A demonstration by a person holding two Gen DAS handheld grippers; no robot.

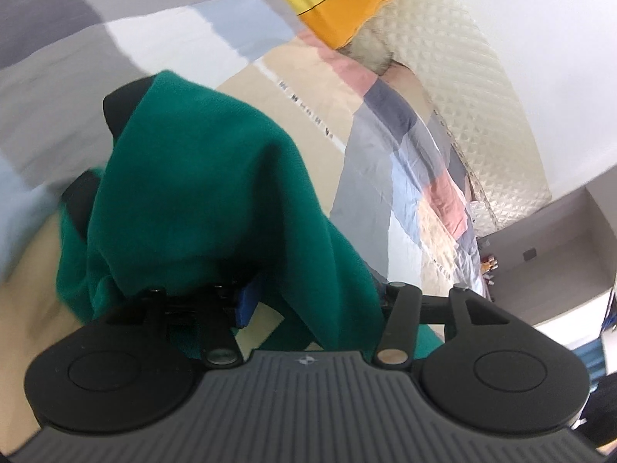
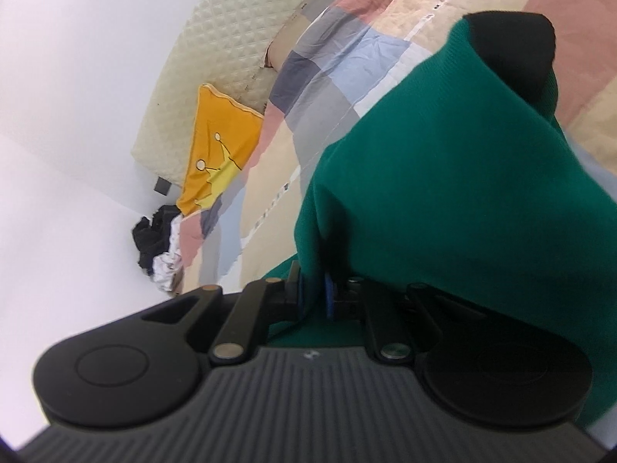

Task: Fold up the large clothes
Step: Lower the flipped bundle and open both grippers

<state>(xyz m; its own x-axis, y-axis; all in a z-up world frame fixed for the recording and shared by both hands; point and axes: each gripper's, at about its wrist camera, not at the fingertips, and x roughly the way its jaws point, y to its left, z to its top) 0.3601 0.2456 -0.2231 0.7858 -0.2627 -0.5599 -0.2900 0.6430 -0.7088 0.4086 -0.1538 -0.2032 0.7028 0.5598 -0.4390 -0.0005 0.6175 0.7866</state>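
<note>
Both my grippers carry the green garment [image 1: 200,200] above the patchwork bedspread [image 1: 162,34], so folding is barely begun. My right gripper [image 2: 314,293] is clenched on its cloth at 12 o'clock; my left gripper [image 1: 246,301] stands parted, cloth draped over its fingers.

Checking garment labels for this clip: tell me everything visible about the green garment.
The green garment is a deep teal-green piece of soft, matte, finely knit-looking fabric with no visible print. It is bunched and draped over both grippers, hiding most of the fingers; only dark fingertips poke out. In the right wrist view a fold of the cloth runs between the blue pads of the right gripper, which is shut on it. The left gripper shows a gap at its pads. It hangs over a patchwork bedspread.
</note>
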